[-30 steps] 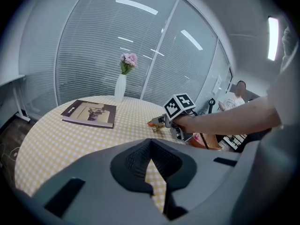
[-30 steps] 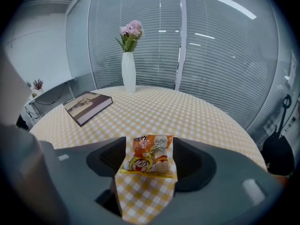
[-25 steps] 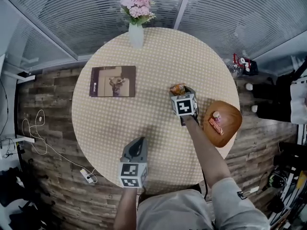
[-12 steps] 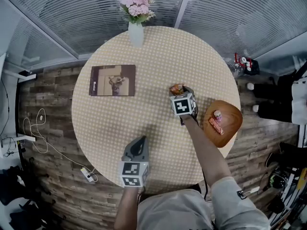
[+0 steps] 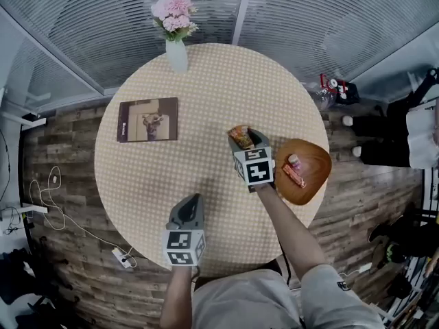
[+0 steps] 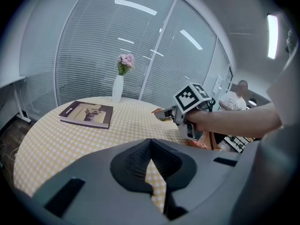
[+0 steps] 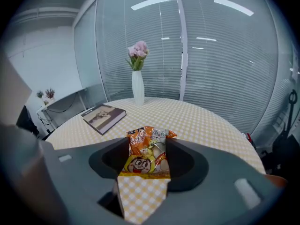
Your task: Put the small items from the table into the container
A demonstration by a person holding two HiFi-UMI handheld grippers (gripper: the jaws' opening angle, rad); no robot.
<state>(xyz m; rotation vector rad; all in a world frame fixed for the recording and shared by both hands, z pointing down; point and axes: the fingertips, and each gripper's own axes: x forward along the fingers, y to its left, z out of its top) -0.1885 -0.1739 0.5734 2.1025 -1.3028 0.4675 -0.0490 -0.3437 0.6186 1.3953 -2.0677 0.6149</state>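
Gripping orange snack packet (image 7: 145, 156) in right gripper (image 5: 248, 139), fingers closing on it, lifted off round yellow-checked bench (image 5: 206, 108), near brown wooden bowl (image 5: 312, 178). Holding left gripper (image 6: 148, 144) over bench's near edge, fingers closed, empty.

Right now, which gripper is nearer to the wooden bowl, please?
Right. The right gripper, jaws closing on a snack packet, is just beside the bowl; the left gripper is farther off, nearer the person.

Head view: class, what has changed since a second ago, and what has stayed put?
The right gripper, its jaws closing, has gripped the orange snack packet and lifted it off the table. Unchanged: the left gripper, shut and empty, the wooden bowl, the book and the vase.
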